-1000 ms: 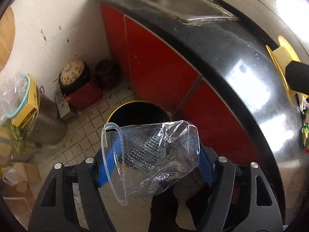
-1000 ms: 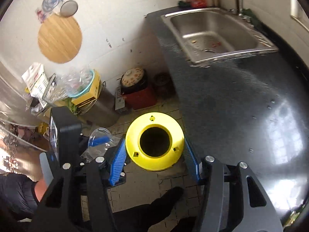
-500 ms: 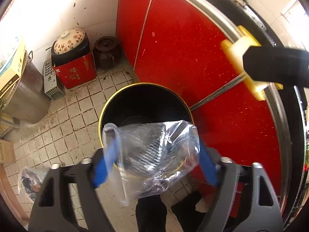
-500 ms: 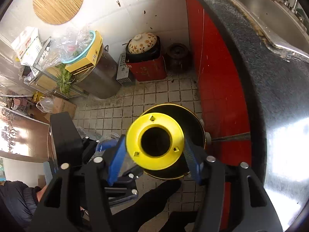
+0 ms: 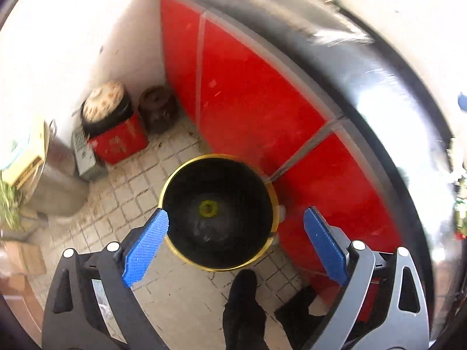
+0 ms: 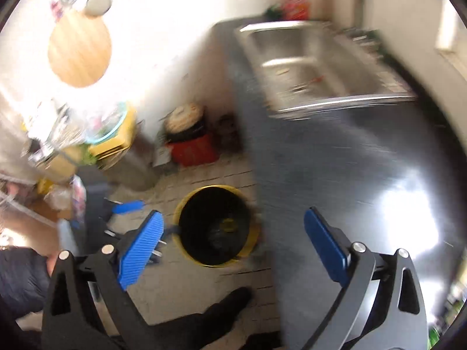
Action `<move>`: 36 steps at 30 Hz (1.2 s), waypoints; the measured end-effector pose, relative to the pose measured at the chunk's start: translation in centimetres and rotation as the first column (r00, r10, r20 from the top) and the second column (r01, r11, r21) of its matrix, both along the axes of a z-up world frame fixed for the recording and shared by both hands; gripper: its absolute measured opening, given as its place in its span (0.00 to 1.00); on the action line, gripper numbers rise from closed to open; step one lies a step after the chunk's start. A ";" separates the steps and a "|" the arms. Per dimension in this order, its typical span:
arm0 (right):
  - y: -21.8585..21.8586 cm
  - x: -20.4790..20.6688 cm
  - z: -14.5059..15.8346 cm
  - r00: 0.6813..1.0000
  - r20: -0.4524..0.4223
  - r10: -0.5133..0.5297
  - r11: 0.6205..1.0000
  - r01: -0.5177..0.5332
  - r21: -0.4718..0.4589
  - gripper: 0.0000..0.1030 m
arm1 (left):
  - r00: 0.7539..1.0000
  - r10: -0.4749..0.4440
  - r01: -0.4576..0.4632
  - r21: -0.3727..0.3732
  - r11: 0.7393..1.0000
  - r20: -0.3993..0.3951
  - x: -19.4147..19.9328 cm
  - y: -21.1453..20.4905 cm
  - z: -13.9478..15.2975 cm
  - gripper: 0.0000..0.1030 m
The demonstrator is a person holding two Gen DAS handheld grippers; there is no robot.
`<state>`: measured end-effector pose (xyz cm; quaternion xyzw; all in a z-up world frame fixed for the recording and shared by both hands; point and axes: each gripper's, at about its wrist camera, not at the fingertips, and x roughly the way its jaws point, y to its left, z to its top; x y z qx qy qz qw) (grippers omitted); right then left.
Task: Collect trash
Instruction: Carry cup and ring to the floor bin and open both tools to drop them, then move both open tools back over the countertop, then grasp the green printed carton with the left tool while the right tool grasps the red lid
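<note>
Bin (image 5: 217,175) mouth open from above. Red cabinet doors (image 5: 256,110) touch its far-right rim; counter edge (image 6: 292,180) overhangs. Tiled floor (image 5: 131,192) left stands free.

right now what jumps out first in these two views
The black trash bin with its yellow rim stands on the tiled floor against the red cabinets, a yellow ring lying at its bottom. Both the left gripper and right gripper hang open and empty above it.

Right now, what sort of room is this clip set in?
Most likely a home kitchen: a steel sink set in a dark countertop, red cabinet doors beneath it, and a yellow-rimmed trash bin on the tiled floor.
</note>
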<state>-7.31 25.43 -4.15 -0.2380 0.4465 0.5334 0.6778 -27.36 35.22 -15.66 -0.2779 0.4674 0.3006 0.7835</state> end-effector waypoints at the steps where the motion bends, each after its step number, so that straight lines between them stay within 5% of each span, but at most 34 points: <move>1: -2.0 0.8 0.9 0.999 0.024 -0.046 0.999 0.046 0.006 0.93 | 0.999 -0.031 0.031 0.014 0.999 0.018 1.2 -0.9 1.8 0.90; 5: -11.0 5.1 3.9 0.960 0.073 -0.271 0.963 0.271 0.018 0.93 | 0.980 -0.180 0.175 0.064 0.982 0.079 6.7 -5.0 7.2 0.93; 8: -19.7 7.9 5.9 0.863 0.114 -0.492 0.870 0.491 0.035 0.93 | 0.934 -0.339 0.333 0.067 0.941 0.116 12.7 -9.5 10.4 0.94; 12: -30.5 9.4 7.5 0.719 0.139 -0.681 0.731 0.680 0.060 0.93 | 0.806 -0.568 0.560 0.096 0.823 0.167 19.6 -17.2 13.3 0.94; 17: -40.5 9.1 7.8 0.579 0.126 -0.806 0.590 0.803 0.084 0.93 | 0.586 -0.797 0.776 0.181 0.604 0.145 25.1 -27.6 15.2 0.94; 21: -46.0 8.2 7.4 0.505 0.117 -0.855 0.515 0.853 0.089 0.93 | 0.482 -0.867 0.838 0.221 0.499 0.127 26.9 -32.9 15.3 0.94; 29: -48.7 8.3 6.1 0.477 0.070 -0.876 0.482 0.871 0.093 0.93 | 0.351 -0.934 0.906 0.230 0.356 0.062 29.4 -37.8 13.5 0.94; 36: -49.5 12.0 1.2 0.551 0.046 -0.834 0.552 0.833 0.028 0.93 | 0.209 -0.977 0.950 0.231 0.211 0.032 31.9 -40.4 9.3 0.94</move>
